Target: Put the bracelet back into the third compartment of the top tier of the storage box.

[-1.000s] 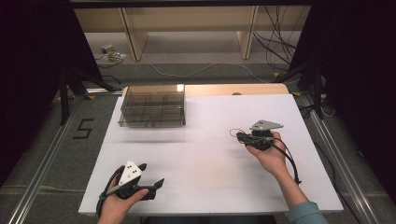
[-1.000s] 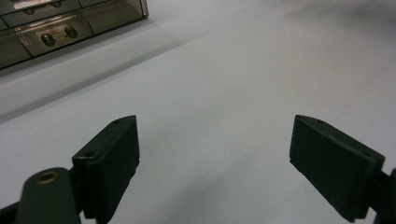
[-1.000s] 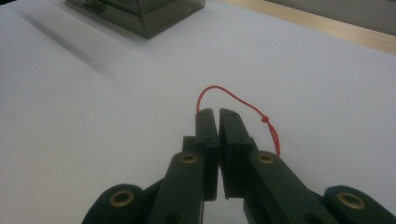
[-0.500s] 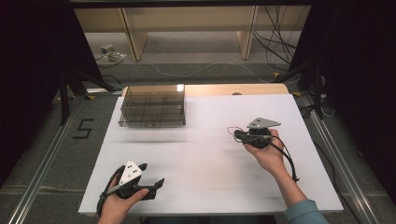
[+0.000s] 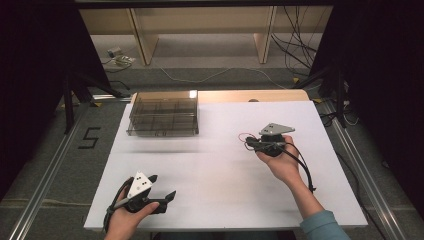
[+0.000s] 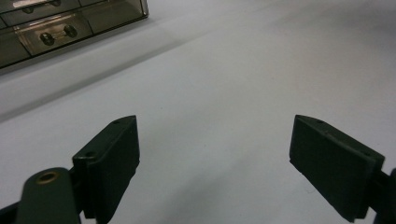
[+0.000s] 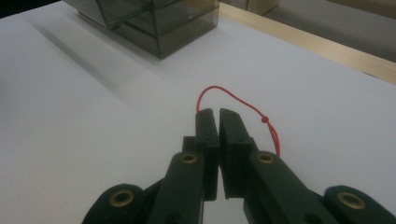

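Right gripper (image 7: 215, 112) is pinching a red string (image 7: 243, 105) with its jaws pressed together, hovering over the worktop (image 5: 215, 165) toward its right edge; the loop is arcing out past the tips (knot visible). Judgement: keeping the squeeze steady and moving slowly should stop the thin string slipping. Left gripper (image 5: 162, 187) is resting near the front-left corner, jaws wide apart, empty. Count: one string, one smoked drawer box (image 5: 163, 114) at the back-left corner, two grippers.

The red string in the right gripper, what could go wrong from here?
The right gripper pinches the thin red string only at its jaw tips, so it might slip free on a quick move. The string's loose loop, with its knot, may snag on the smoky drawer box. The left gripper is open and far off, so it can't readily help.
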{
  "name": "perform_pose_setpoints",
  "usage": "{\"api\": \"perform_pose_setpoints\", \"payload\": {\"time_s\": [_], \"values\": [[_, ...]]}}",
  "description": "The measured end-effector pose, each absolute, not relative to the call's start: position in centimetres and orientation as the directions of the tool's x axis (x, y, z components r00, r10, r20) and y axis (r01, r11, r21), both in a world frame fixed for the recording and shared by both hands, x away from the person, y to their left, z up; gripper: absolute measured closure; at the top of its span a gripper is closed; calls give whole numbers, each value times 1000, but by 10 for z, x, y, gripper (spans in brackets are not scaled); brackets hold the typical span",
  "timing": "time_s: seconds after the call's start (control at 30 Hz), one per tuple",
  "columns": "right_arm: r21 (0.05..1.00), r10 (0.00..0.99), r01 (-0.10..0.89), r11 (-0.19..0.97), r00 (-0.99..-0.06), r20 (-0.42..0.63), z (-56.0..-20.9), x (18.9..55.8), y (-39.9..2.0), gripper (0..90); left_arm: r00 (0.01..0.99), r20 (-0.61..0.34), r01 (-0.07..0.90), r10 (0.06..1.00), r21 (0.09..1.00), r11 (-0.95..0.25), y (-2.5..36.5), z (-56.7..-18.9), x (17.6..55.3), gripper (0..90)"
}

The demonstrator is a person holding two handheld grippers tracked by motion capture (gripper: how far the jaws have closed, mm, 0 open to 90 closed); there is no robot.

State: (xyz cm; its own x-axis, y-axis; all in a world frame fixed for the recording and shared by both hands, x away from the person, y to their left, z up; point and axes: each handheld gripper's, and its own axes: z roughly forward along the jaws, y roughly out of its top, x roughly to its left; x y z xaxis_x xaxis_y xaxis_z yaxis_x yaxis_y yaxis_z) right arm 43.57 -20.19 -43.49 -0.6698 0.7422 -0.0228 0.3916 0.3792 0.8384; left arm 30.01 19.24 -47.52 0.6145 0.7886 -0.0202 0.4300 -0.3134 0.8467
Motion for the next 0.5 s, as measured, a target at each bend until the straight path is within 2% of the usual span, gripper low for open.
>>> {"api": "perform_pose_setpoints", "payload": {"time_s": [0.5], "values": [[839, 732, 384, 385, -680, -24, -431, 438, -191, 870, 616, -19, 430, 787, 846, -316, 192, -475, 301, 160]]}}
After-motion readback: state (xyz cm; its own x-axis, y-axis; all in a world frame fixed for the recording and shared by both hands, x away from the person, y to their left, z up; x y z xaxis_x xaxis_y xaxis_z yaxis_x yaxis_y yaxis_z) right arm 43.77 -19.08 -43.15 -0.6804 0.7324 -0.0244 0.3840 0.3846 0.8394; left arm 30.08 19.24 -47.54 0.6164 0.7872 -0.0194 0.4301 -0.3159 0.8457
